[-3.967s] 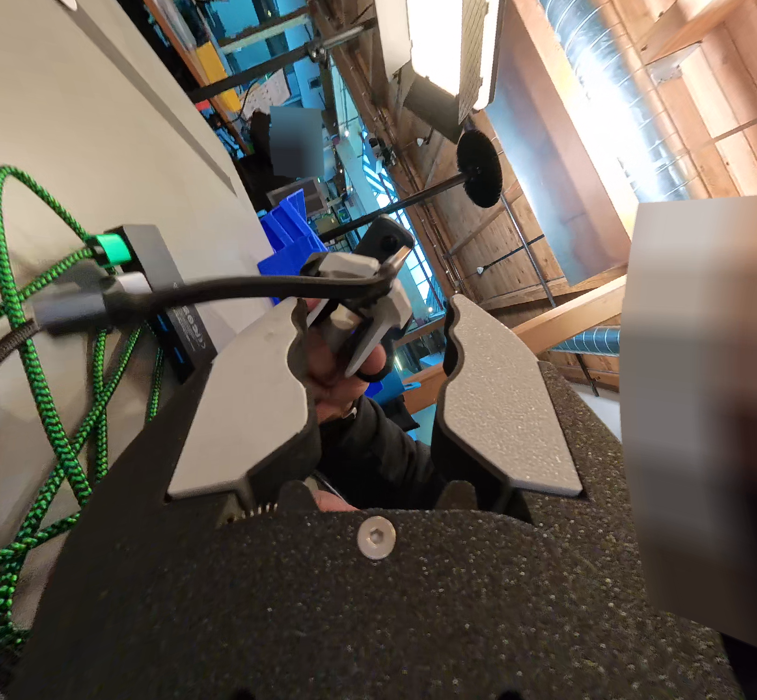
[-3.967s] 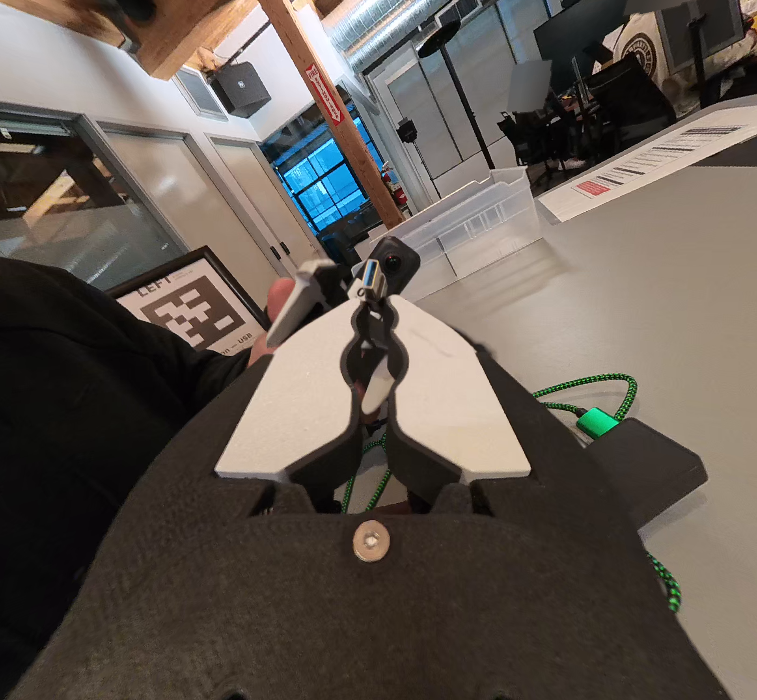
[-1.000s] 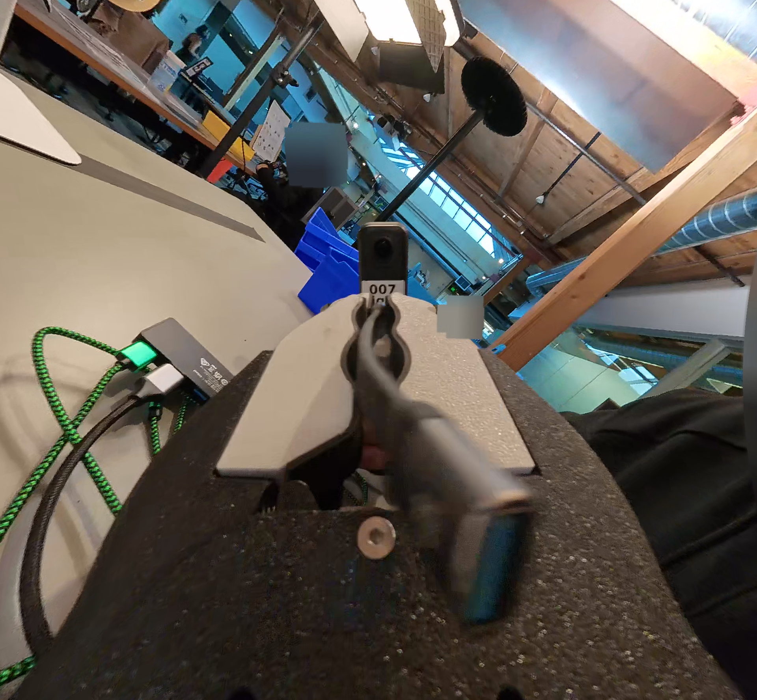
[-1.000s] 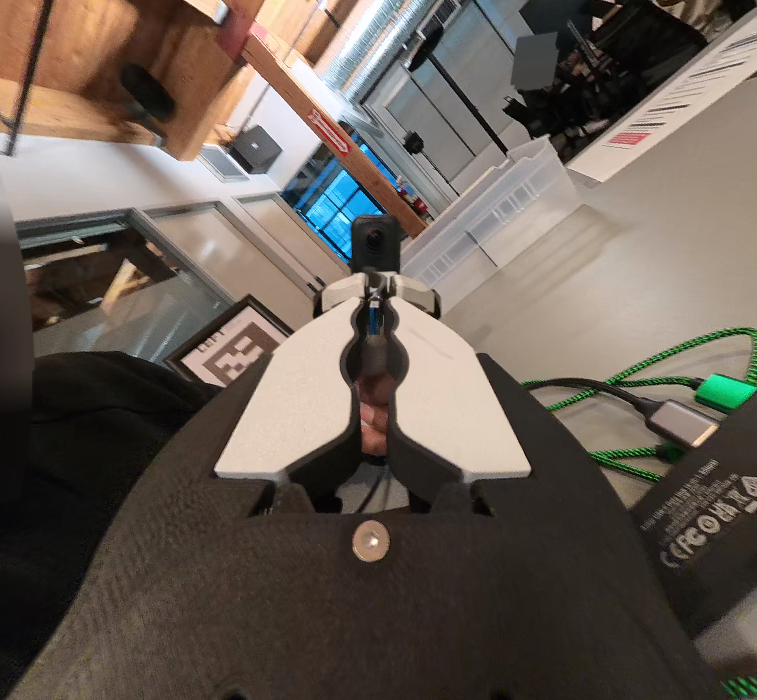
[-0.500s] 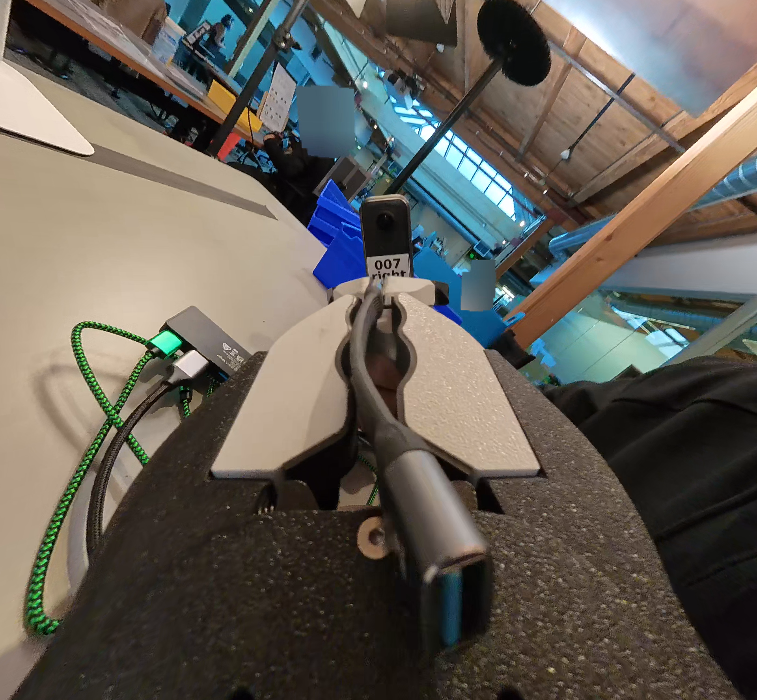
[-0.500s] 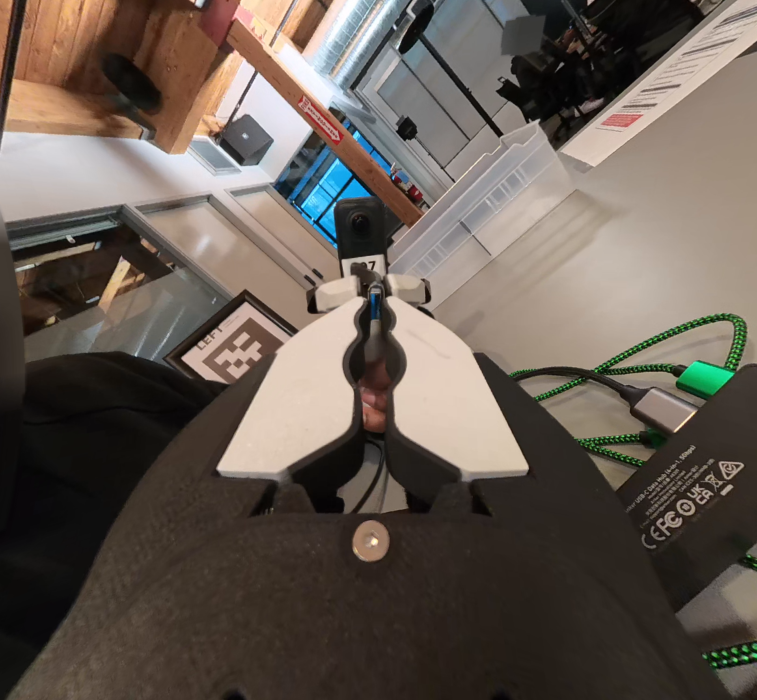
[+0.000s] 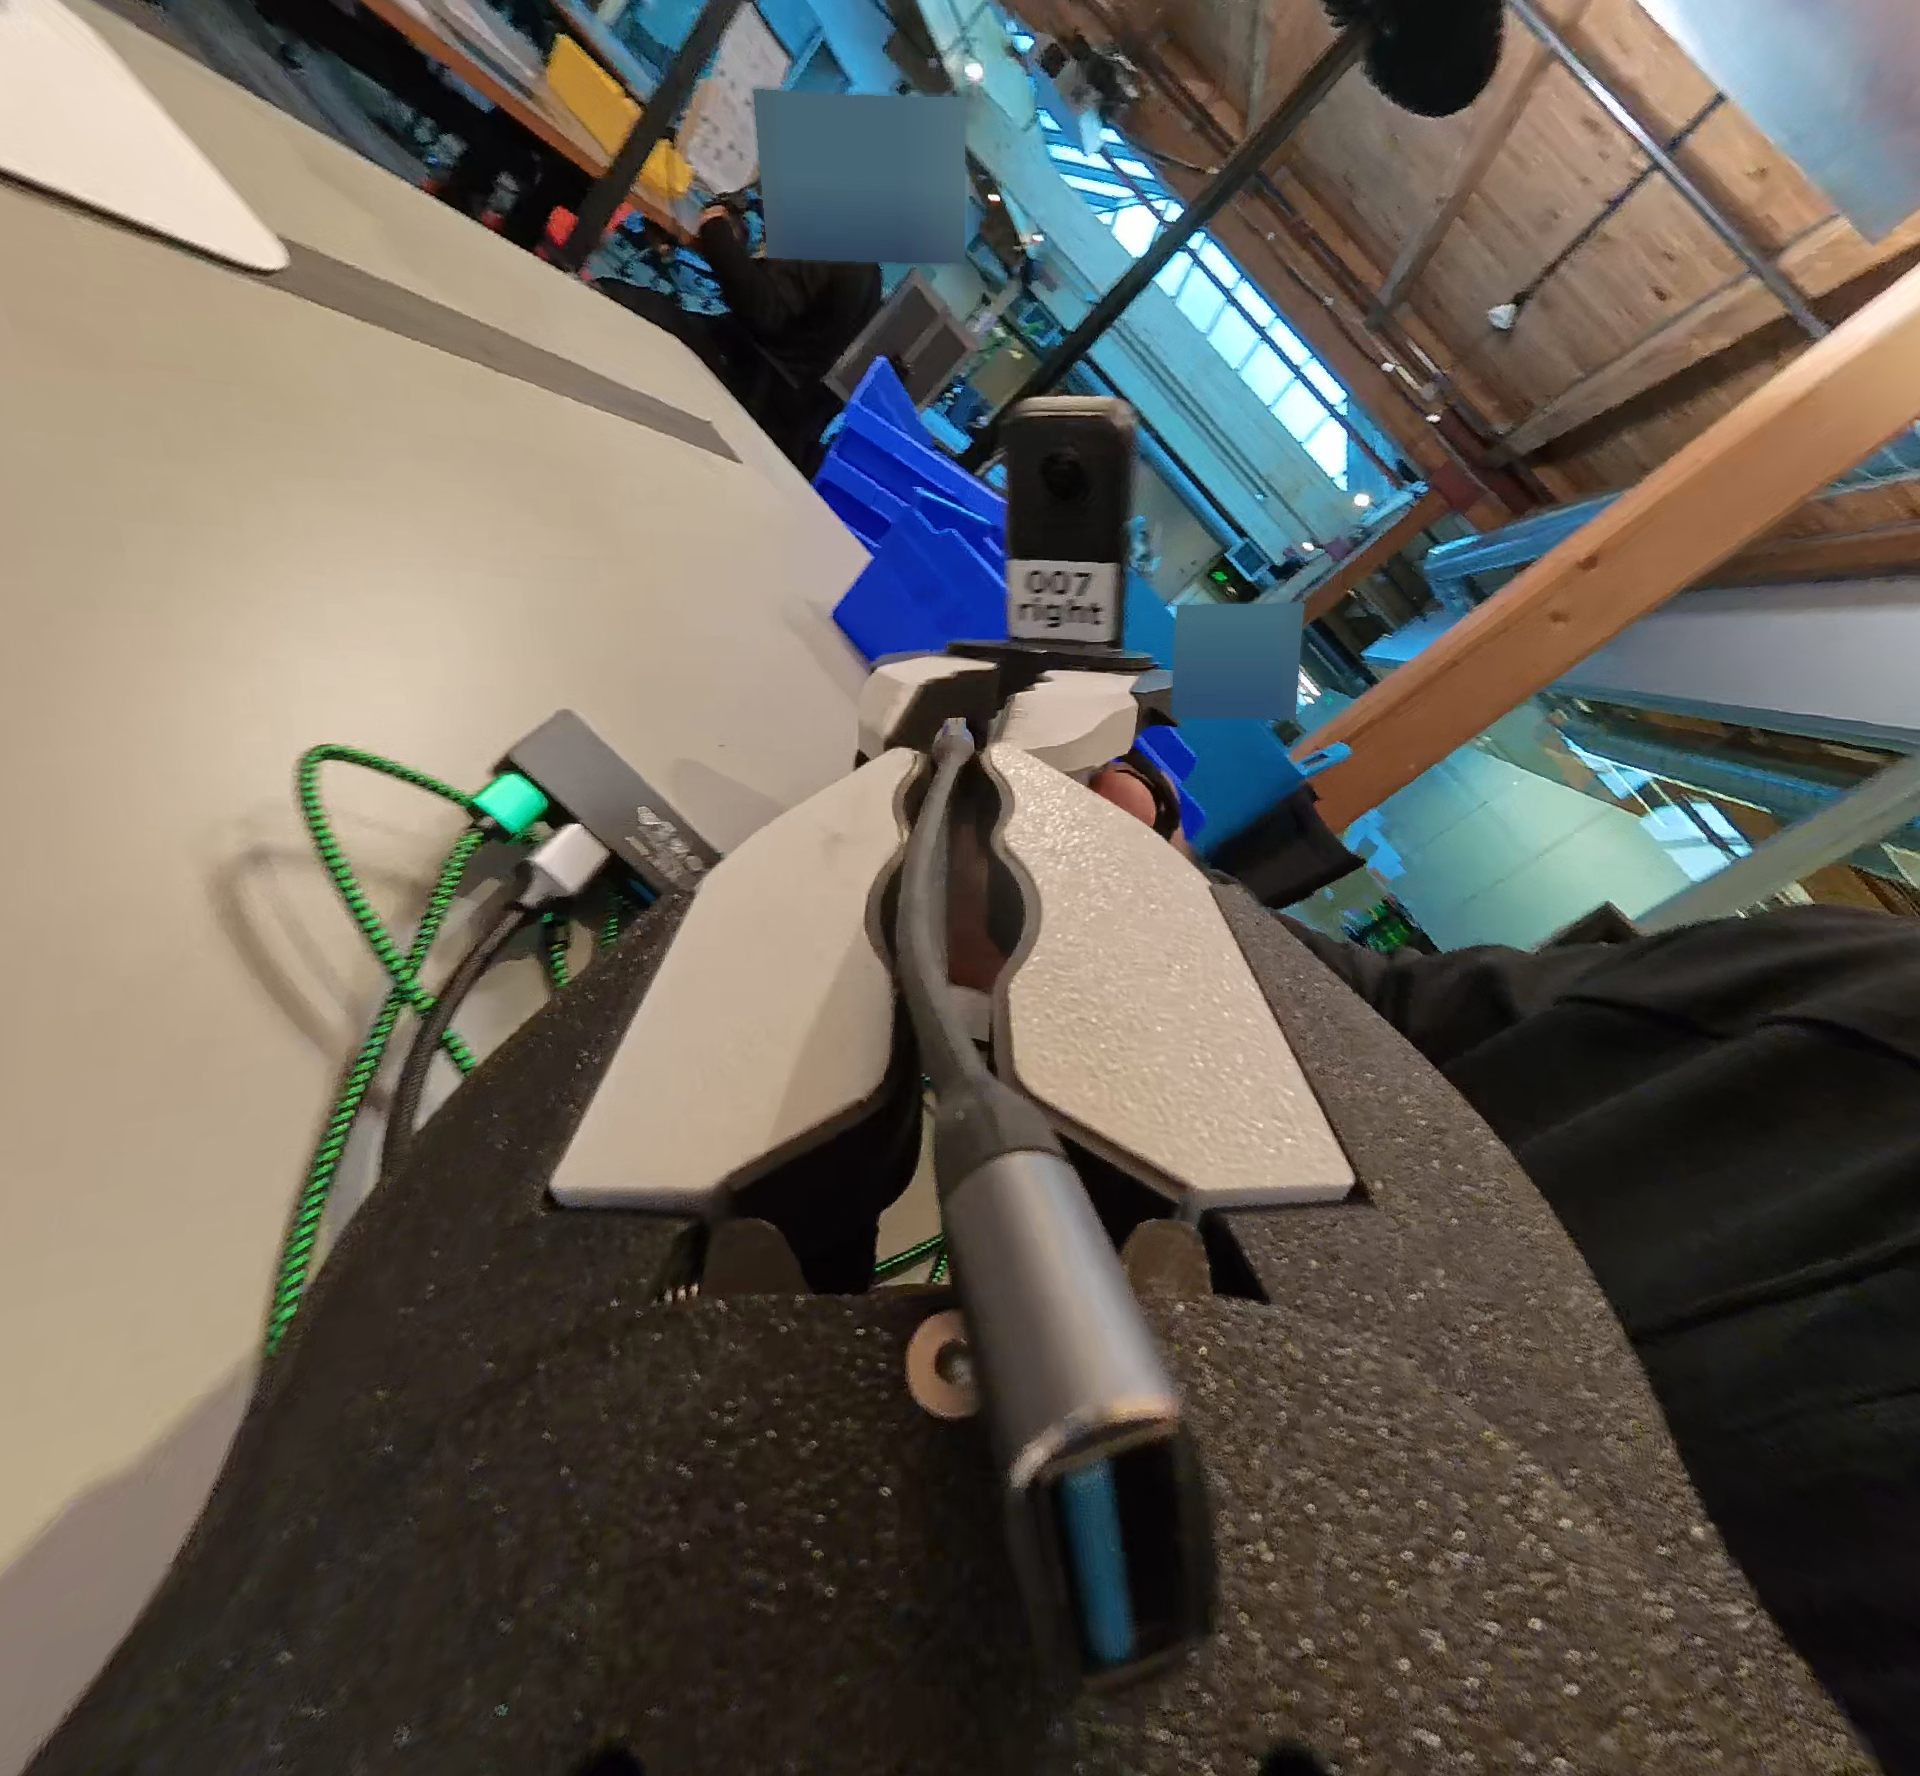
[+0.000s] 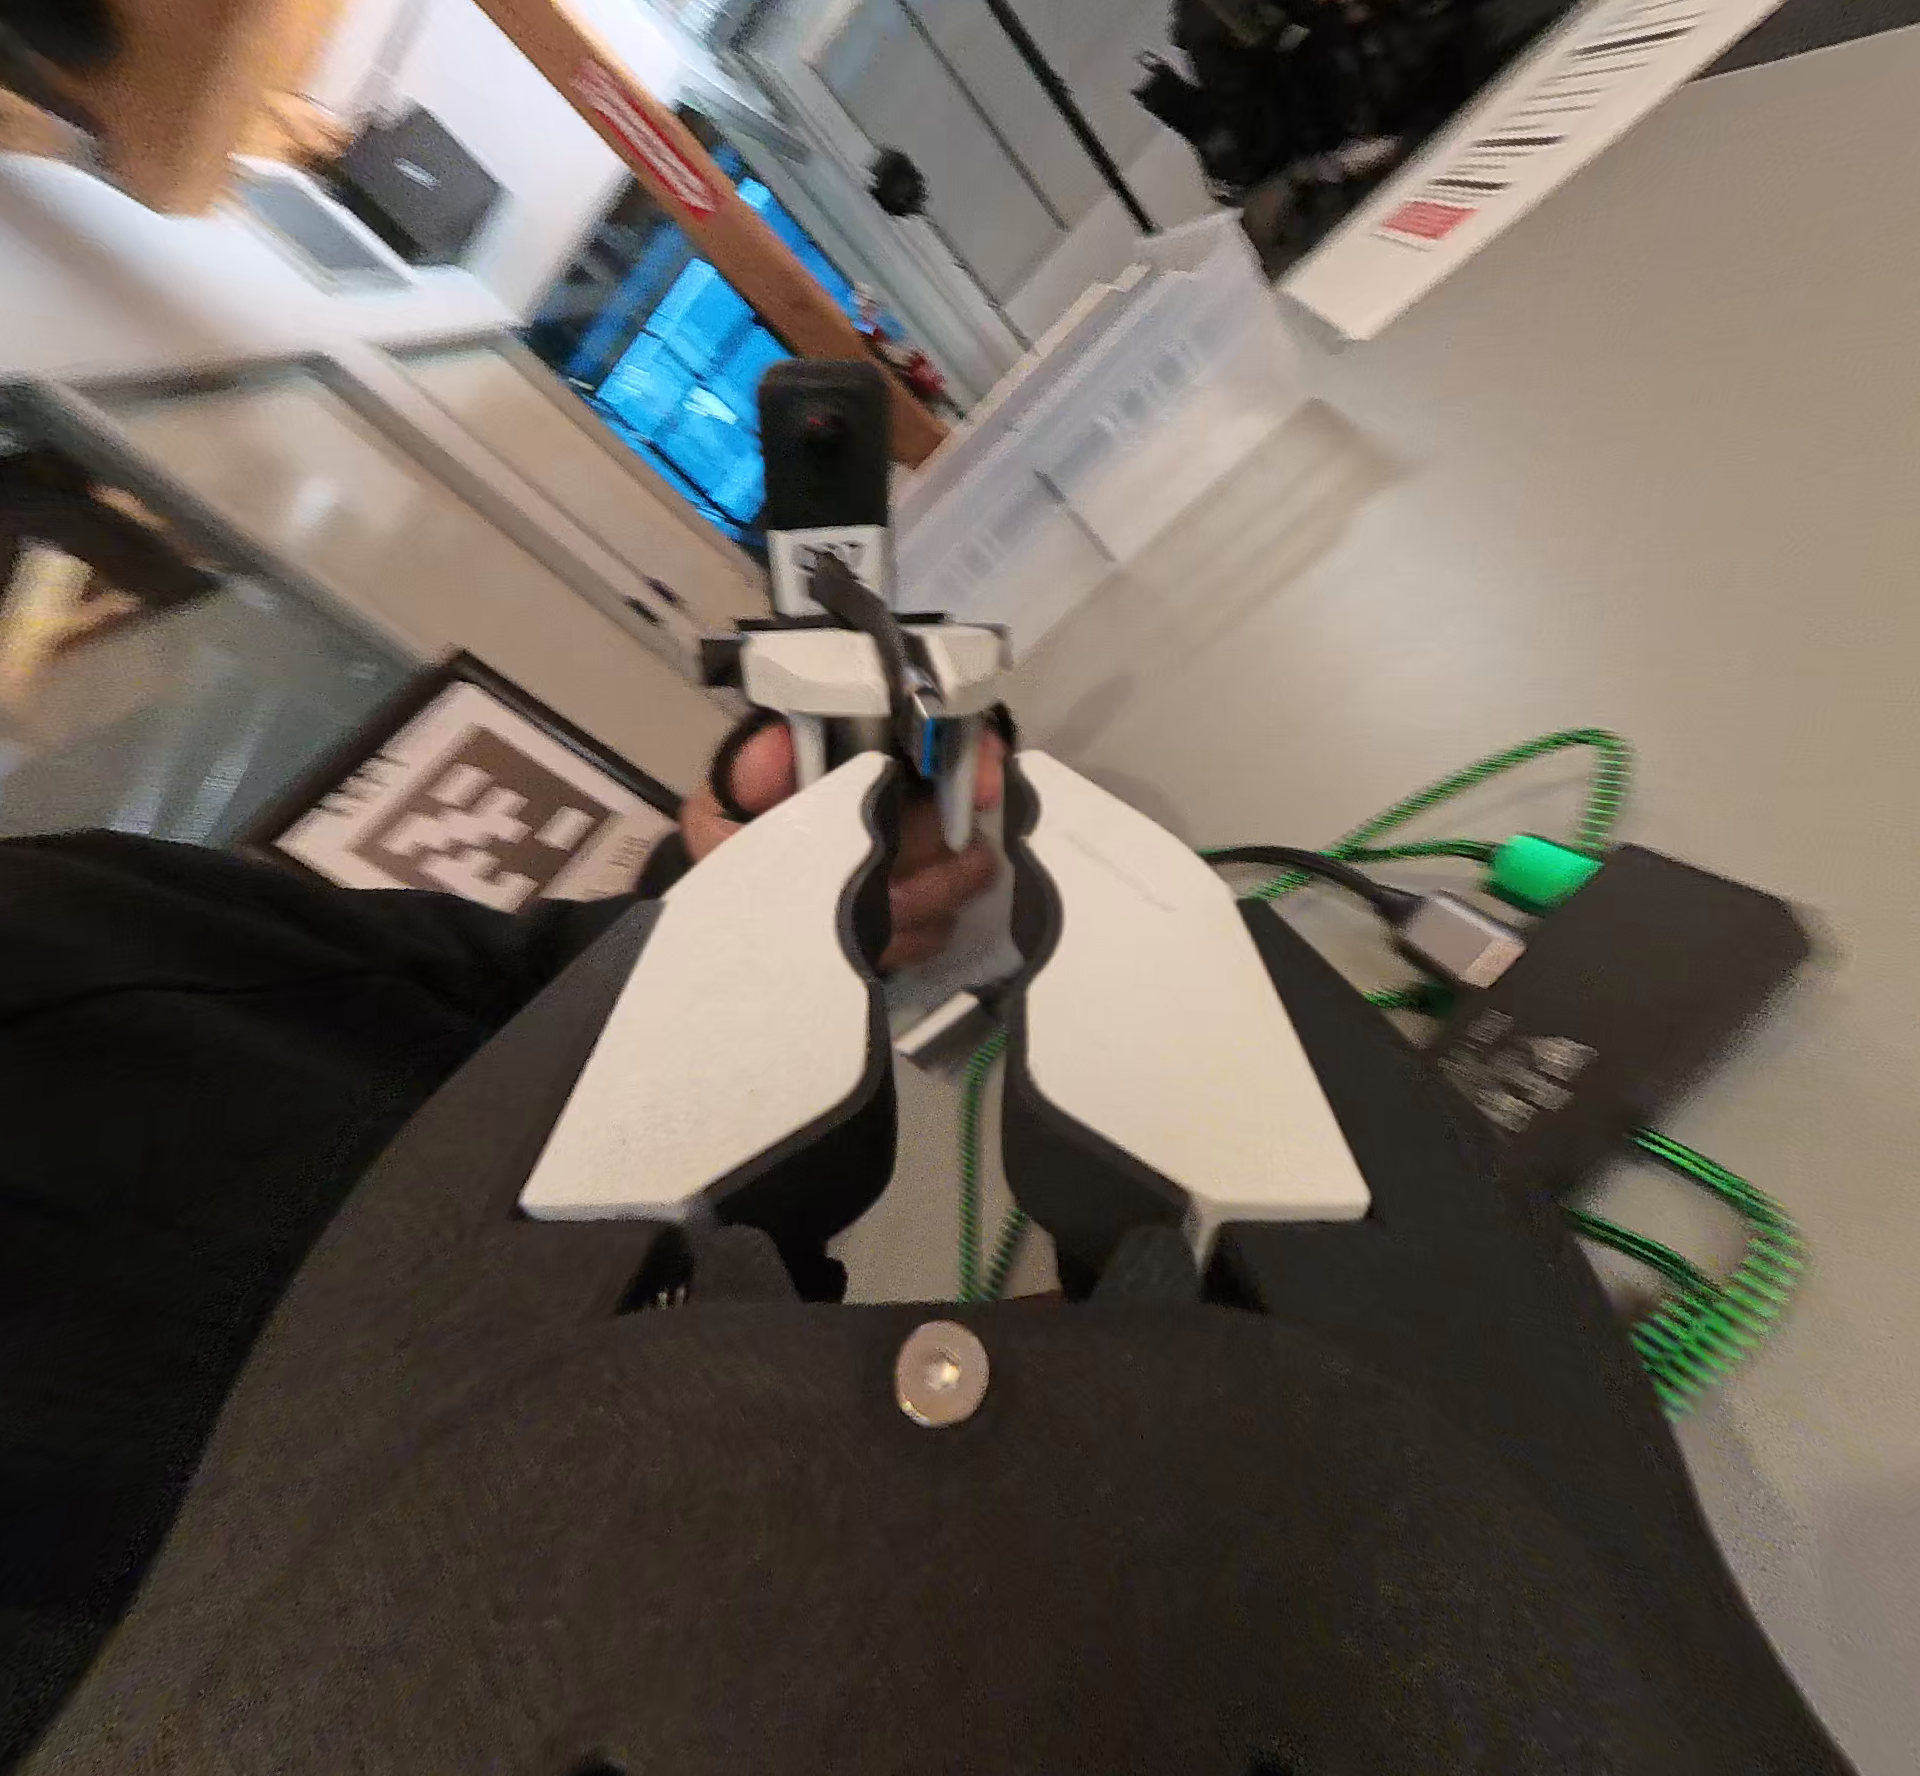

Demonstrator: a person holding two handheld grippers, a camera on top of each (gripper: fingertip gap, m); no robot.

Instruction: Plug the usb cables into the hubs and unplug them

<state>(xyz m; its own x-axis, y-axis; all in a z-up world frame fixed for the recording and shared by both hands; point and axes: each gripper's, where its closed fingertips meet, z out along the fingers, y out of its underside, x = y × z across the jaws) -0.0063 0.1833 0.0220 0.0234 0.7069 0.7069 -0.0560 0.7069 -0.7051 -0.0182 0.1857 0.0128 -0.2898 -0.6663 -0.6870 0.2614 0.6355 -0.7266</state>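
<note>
Two grippers meet over a grey USB cable (image 7: 940,978).
Left gripper (image 7: 951,765) pinches the cord, plug trailing behind the jaws; right gripper (image 8: 945,776) stands slightly parted, gripping nothing.

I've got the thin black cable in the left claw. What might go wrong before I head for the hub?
1. The left claw pinches the thin black cable, not the grey metal USB plug, so the plug may swing or slip.
2. The plug faces back toward the wrist camera, away from the flat black hub, so you will likely need to regrip.
3. Green braided cables loop beside the hub and could snag and drag it.
</note>
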